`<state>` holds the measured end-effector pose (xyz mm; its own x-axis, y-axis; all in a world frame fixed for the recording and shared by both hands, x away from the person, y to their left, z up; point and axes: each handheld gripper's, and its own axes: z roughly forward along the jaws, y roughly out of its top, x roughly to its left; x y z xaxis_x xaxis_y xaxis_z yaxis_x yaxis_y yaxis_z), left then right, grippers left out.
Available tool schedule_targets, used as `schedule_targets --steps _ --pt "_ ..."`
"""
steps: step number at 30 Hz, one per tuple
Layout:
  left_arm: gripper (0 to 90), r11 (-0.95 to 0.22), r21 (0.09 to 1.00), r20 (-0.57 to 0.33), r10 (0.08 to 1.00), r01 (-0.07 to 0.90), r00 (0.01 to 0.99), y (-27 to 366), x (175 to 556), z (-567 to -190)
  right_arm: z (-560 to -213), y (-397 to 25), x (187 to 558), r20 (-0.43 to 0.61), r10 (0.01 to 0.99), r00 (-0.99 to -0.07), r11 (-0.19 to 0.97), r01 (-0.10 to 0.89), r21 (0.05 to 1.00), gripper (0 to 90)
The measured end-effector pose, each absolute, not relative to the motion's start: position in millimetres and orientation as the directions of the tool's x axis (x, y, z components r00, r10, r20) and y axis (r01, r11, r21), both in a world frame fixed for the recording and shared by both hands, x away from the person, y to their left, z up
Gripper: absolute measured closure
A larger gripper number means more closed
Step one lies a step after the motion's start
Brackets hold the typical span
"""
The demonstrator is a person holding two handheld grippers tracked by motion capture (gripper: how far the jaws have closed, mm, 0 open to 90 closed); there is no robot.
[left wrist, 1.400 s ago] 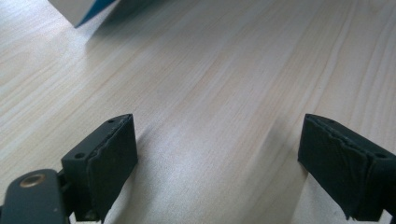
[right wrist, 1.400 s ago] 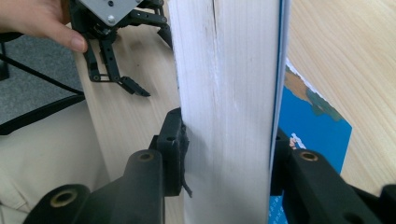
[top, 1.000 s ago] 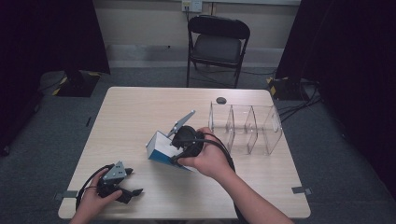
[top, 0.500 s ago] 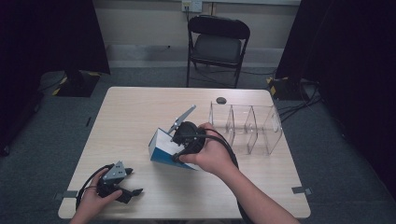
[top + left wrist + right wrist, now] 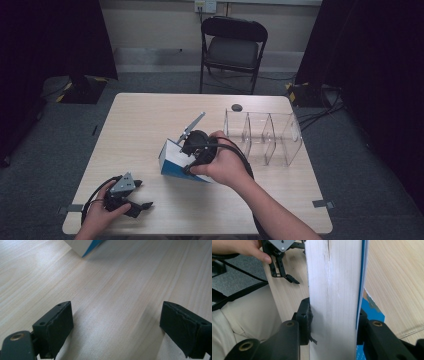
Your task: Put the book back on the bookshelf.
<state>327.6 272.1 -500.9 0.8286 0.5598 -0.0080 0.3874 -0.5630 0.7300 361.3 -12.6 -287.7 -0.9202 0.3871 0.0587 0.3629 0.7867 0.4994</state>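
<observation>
1. Broadly, the table (image 5: 150, 120) is a pale wood-grain slab with rounded corners; its near edge is cut off at the bottom of the high view.
2. Right of the box stands a clear plastic organizer (image 5: 262, 136) with 3 open compartments, touching nothing.
3. Centre of the table sits the white-and-blue box (image 5: 176, 162), flat cardboard, tilted with 1 edge on the wood. Its far side is hidden behind the hand in the high view.
4. Clamped on that box is the right gripper (image 5: 334, 325): 1 black pad presses the white face, the other the blue-edged side, so the box lies squarely between its fingers.
5. Left and nearer than the box, well apart from it, the left gripper (image 5: 116, 323) rests low over bare wood with its jaws spread wide, nothing between them. Just a corner of the box shows at the top of its view.
6. Beyond the box, near the organizer, lies a small dark round object (image 5: 236, 107), too small to identify.
</observation>
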Motion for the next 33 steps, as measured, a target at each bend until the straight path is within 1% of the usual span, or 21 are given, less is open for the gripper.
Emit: schedule_targets --steps 5,18,23,29,33 --pt "10.8 -0.56 0.729 -0.013 0.563 0.393 0.826 272 327 -501 -282 -12 366 0.067 0.384 -0.921 0.79 0.365 0.493 61.0" --pt "10.8 -0.563 0.73 -0.007 0.56 0.387 0.829 272 328 -501 -278 -2 374 0.036 0.378 -0.925 0.786 0.341 0.516 60.1" --pt "10.8 -0.561 0.73 -0.012 0.562 0.391 0.827 272 328 -501 -278 1 374 0.035 0.374 -0.927 0.793 0.339 0.506 60.7" --pt "10.8 -0.564 0.728 -0.01 0.559 0.389 0.829 273 329 -501 -276 1 369 0.059 0.369 -0.927 0.806 0.351 0.477 61.1" --pt "10.8 -0.563 0.728 -0.013 0.56 0.392 0.828 273 329 -501 -271 0 371 0.082 0.359 -0.93 0.802 0.352 0.483 60.7"
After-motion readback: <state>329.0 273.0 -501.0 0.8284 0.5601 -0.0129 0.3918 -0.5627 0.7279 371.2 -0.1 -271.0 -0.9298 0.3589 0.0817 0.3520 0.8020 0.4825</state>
